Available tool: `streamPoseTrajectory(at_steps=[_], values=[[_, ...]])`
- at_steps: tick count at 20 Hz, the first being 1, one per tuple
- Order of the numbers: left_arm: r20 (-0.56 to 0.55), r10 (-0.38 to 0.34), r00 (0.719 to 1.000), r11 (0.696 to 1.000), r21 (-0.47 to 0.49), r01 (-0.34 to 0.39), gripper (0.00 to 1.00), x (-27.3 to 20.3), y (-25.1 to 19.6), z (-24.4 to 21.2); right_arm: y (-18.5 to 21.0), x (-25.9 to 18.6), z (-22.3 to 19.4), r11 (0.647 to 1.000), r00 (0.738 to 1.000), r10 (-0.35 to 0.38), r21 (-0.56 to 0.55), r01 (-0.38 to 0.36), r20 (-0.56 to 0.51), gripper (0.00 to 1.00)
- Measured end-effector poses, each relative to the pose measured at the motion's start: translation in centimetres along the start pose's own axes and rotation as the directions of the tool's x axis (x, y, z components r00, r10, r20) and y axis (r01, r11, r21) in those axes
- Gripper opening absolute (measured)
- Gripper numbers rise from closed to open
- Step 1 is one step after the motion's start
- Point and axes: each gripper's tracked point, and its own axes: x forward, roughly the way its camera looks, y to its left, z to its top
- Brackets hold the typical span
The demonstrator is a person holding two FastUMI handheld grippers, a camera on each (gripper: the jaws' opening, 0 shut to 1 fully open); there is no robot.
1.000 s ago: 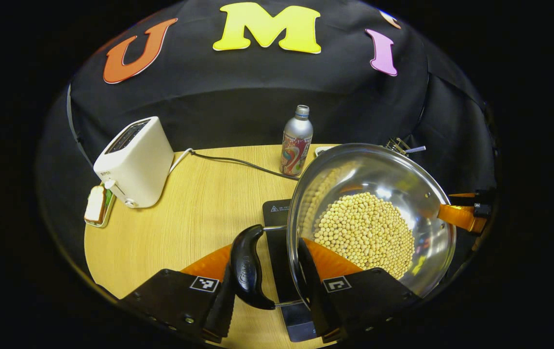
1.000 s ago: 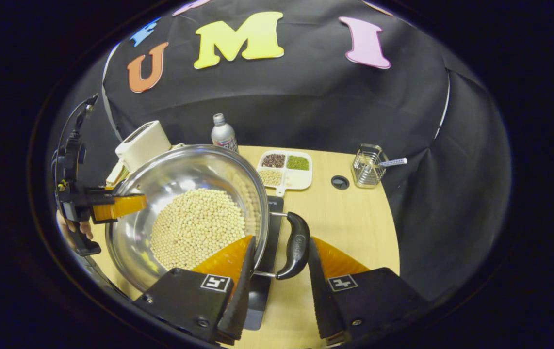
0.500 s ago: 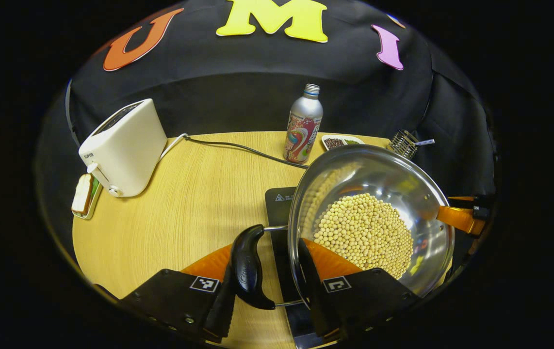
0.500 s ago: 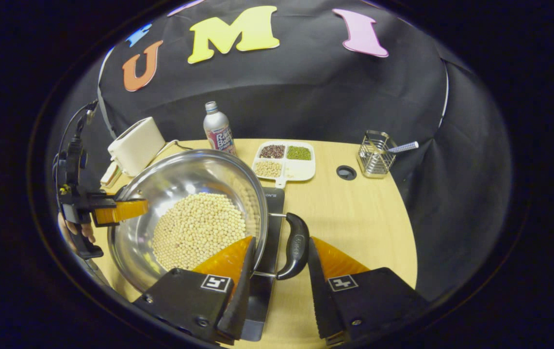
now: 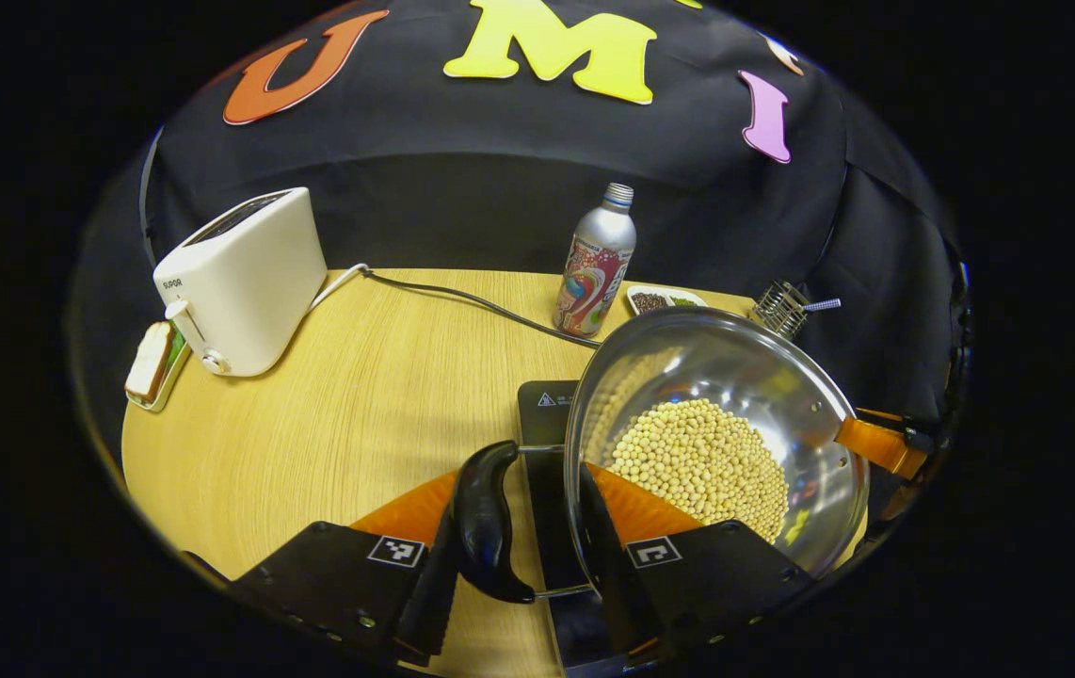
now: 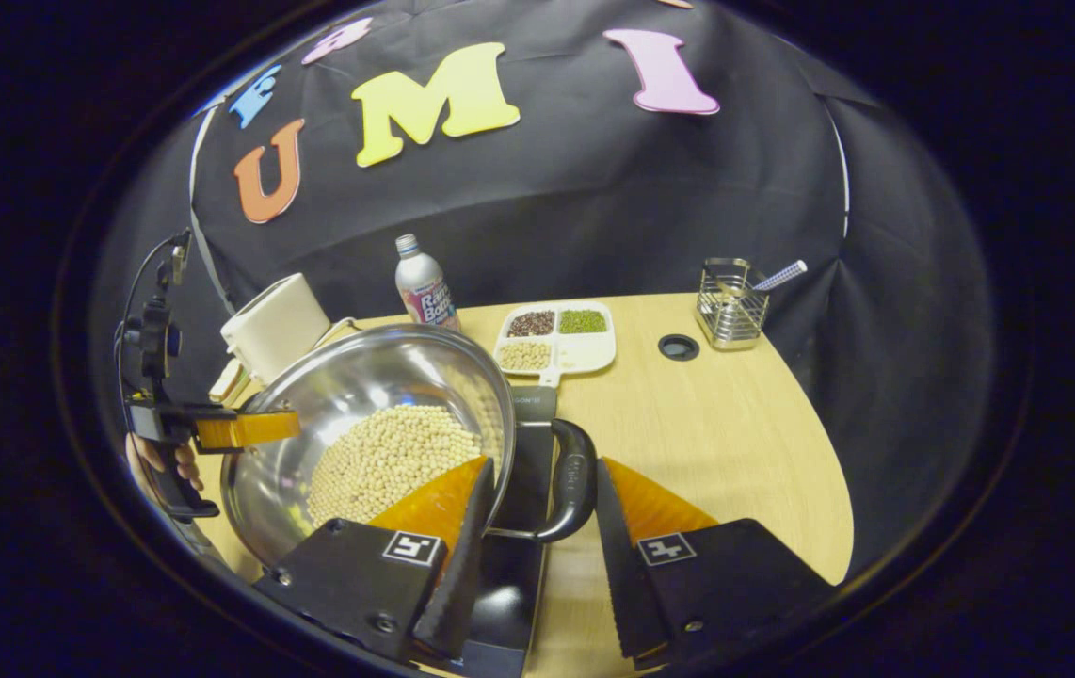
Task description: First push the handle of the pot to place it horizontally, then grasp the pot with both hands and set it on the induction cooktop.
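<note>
Looks nearly done: left gripper (image 5: pixel 517 499) and right gripper (image 6: pixel 544 466) each clamped across a level handle (image 5: pixel 486 518) and wall of the pot (image 5: pixel 716 377), lower centre, over the induction cooktop (image 5: pixel 542 405), with lowering and release left.

- Left claw (image 5: pixel 519 574): its two fingers stand parted, one on each side of the pot's side handle (image 5: pixel 486 523); whether both press on it is unclear.
- Right claw (image 6: pixel 533 565): fingers likewise parted around the opposite handle (image 6: pixel 575 480).
- A hand (image 6: pixel 166 461) grips the left claw's body, fingers curled.
</note>
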Motion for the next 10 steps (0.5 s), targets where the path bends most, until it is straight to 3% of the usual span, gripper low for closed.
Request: streamPoseTrajectory(at_steps=[1,4,7,8,9,10], values=[[0.000,-0.001,1.000,1.000,-0.002,0.001,0.63,0.0,-0.1,0.0,0.0,0.0,0.0,1.000,1.000,0.000,0.006,0.000,0.004,0.63],[0.009,-0.014,1.000,1.000,0.002,0.014,0.64,-0.2,-0.1,0.0,-0.2,0.1,0.0,1.000,1.000,-0.002,0.016,0.002,0.023,0.65],[0.048,0.017,0.999,0.999,0.031,-0.018,0.68,-0.7,0.6,0.4,-0.9,0.3,-0.1,0.999,0.998,-0.035,0.010,0.035,0.044,0.79],[0.069,0.041,0.997,0.998,0.050,-0.045,0.89,-0.9,1.1,0.7,-0.9,0.3,-0.1,0.999,0.998,-0.038,0.010,0.037,0.048,0.83],[0.075,0.049,0.996,0.997,0.050,-0.053,0.99,-1.3,1.1,0.7,-0.7,0.0,-0.2,0.999,0.998,-0.037,0.016,0.036,0.054,0.89],[0.081,0.046,0.996,0.998,0.046,-0.050,0.94,-1.8,1.0,0.7,-0.6,-0.1,-0.2,0.999,0.998,-0.036,0.022,0.034,0.058,0.89]])
